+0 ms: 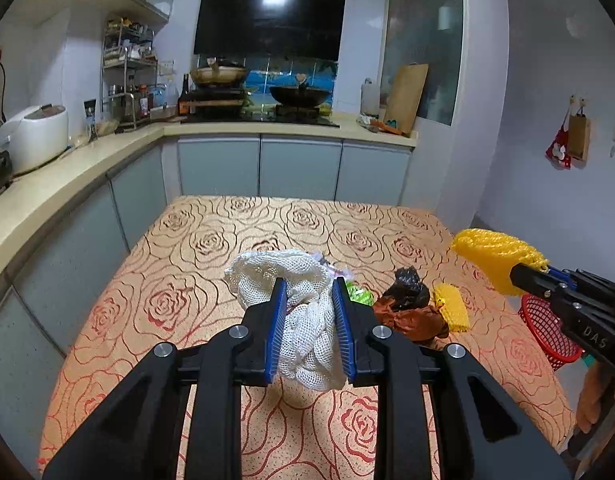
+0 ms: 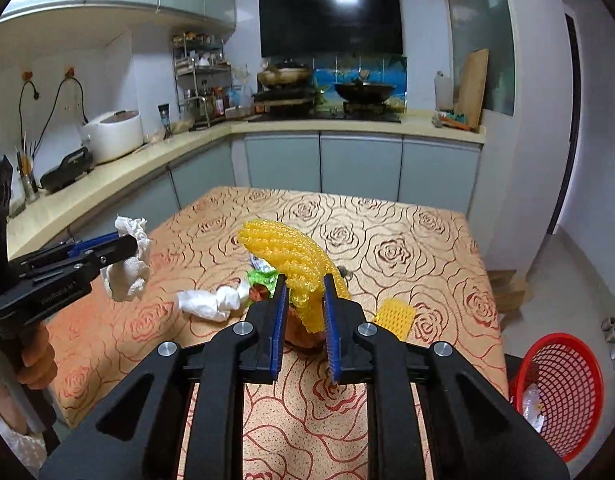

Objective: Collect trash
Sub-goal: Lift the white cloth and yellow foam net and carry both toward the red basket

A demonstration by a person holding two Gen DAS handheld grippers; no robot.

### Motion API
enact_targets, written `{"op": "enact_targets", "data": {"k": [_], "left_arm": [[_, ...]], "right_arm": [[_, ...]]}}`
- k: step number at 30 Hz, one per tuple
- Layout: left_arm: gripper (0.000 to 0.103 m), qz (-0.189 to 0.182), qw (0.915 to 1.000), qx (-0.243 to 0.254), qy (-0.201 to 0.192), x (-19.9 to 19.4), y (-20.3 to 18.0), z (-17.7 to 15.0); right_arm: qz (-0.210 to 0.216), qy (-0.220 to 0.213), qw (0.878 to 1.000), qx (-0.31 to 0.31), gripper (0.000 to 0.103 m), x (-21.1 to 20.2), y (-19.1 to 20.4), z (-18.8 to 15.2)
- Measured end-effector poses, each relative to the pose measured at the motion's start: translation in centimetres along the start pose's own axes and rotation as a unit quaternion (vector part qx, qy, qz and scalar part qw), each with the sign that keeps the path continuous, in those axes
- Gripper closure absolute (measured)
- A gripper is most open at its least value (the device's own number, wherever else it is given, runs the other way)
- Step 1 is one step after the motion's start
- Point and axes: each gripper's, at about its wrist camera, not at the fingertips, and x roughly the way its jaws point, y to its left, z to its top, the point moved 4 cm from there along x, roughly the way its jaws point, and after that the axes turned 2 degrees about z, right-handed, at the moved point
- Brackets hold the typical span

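My left gripper (image 1: 309, 285) is shut on a white foam net (image 1: 275, 272), held above the rose-patterned table (image 1: 211, 240). In the right wrist view the left gripper (image 2: 129, 246) hangs at the left with the white net (image 2: 131, 270) in it. My right gripper (image 2: 305, 280) is shut on a yellow foam net (image 2: 283, 248), lifted off the table. It shows in the left wrist view as the right gripper (image 1: 515, 276) with the yellow net (image 1: 495, 252). More trash lies on the table: a crumpled white tissue (image 2: 211, 300), a green wrapper (image 2: 263, 280), a smaller yellow net (image 2: 395, 316) and a black and brown wad (image 1: 407, 300).
A red mesh basket (image 2: 559, 392) stands on the floor beyond the table's right edge, with something pale inside. Kitchen counters with a rice cooker (image 2: 115, 134) and a stove run along the left and the back. Bare floor lies to the right.
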Motion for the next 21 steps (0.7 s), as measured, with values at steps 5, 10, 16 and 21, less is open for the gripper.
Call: {"op": "enact_targets", "data": {"k": [5, 10, 16, 21], "left_arm": [[0.08, 0.003, 0.9998, 0.008, -0.017, -1.2, -0.5, 0.6], [0.08, -0.002, 0.9994, 0.016, -0.03, -2.1, -1.3, 1.1], [0.08, -0.016, 0.9987, 0.029, -0.04, -2.7, -3.0, 1.7], [0.08, -0.032, 0.9974, 0.043, -0.048, -3.0, -5.0, 2.6]], "right_arm": [[-0.001, -0.024, 1.0, 0.001, 0.086, -1.9, 0.1, 1.0], [-0.006, -0.049, 0.999, -0.001, 0.086, -3.9, -0.3, 1.8], [-0.021, -0.067, 0.998, 0.007, 0.086, -5.7, -1.7, 2.2], [-0.037, -0.078, 0.996, 0.014, 0.086, -7.1, -3.1, 2.4]]}}
